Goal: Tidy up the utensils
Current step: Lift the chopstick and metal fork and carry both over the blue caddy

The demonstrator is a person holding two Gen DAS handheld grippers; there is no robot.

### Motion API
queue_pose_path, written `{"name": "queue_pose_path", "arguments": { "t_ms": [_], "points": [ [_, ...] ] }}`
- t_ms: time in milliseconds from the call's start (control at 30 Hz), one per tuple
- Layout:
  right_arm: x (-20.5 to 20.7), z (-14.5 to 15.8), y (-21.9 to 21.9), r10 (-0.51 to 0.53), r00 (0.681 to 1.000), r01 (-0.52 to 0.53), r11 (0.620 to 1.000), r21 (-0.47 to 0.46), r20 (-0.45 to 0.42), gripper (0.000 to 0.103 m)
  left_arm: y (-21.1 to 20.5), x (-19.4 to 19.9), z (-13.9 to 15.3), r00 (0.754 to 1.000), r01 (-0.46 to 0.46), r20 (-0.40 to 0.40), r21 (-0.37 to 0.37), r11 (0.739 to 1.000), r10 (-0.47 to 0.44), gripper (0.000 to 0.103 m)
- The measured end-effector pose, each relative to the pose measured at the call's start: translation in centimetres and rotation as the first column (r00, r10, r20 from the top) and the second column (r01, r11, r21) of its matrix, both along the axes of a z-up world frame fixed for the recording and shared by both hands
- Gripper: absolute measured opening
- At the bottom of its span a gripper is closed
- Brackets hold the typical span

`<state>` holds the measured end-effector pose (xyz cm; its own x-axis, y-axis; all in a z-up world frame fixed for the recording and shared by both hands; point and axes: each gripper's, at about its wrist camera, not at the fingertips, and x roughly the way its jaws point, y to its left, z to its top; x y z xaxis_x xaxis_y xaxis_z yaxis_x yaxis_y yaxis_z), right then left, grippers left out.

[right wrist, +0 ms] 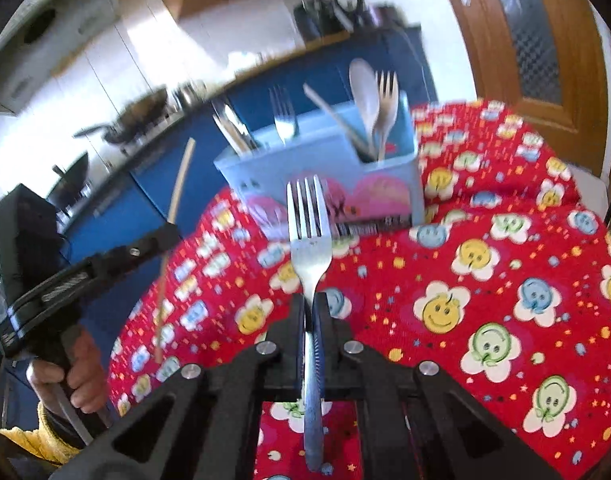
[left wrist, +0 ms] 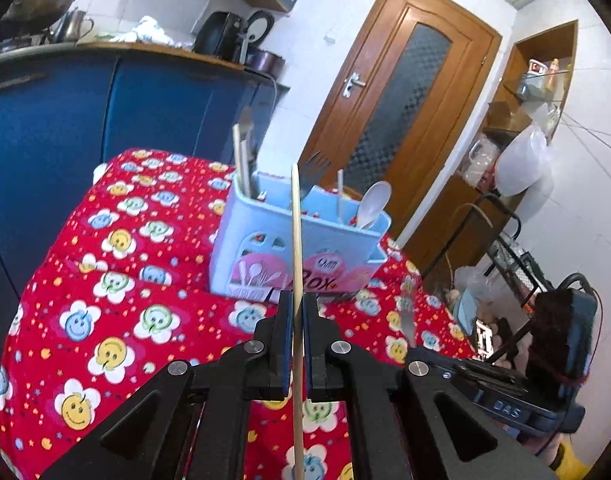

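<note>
My left gripper [left wrist: 298,305] is shut on a thin wooden chopstick [left wrist: 295,240] that stands upright in front of the light blue utensil box [left wrist: 241,240]. The box sits on a table with a red smiley-flower cloth [left wrist: 117,280] and holds chopsticks, a fork and a white spoon [left wrist: 371,204]. In the right wrist view, my right gripper [right wrist: 311,305] is shut on a metal fork [right wrist: 308,236], tines up, short of the box [right wrist: 325,152]. The left gripper [right wrist: 169,230] with its chopstick [right wrist: 181,176] shows at the left, held by a hand [right wrist: 79,372].
Blue cabinets [left wrist: 65,120] with a counter of pots and a wok stand behind the table. A wooden door [left wrist: 401,92] is at the back right, with shelves and plastic bags [left wrist: 521,160] beside it. The red cloth [right wrist: 505,280] spreads right of the fork.
</note>
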<state>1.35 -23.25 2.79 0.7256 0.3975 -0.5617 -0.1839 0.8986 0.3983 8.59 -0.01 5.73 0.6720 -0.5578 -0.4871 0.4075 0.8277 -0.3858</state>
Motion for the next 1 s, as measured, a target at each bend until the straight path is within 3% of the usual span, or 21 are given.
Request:
{"name": "queue_pose_path", "arguments": {
  "t_ms": [333, 633, 1000],
  "points": [
    [-1.0, 3.5, -0.6, -0.058, 0.977, 0.064, 0.998, -0.021, 0.207, 0.006, -0.9, 1.1, 2.2, 0.995, -0.047, 0.082, -0.012, 0.999, 0.048, 0.004],
    [0.4, 5.4, -1.7, -0.088, 0.957, 0.093, 0.996, -0.007, 0.275, 0.006, -1.2, 3.0, 4.5, 0.975, -0.119, 0.186, -0.033, 0.992, 0.123, 0.004],
    [3.5, 7.4, -2.6, -0.108, 0.930, 0.126, 0.992, -0.029, 0.350, 0.006, -1.6, 6.1, 6.8, 0.925, -0.211, 0.306, -0.074, 0.975, 0.224, 0.004]
  ]
}}
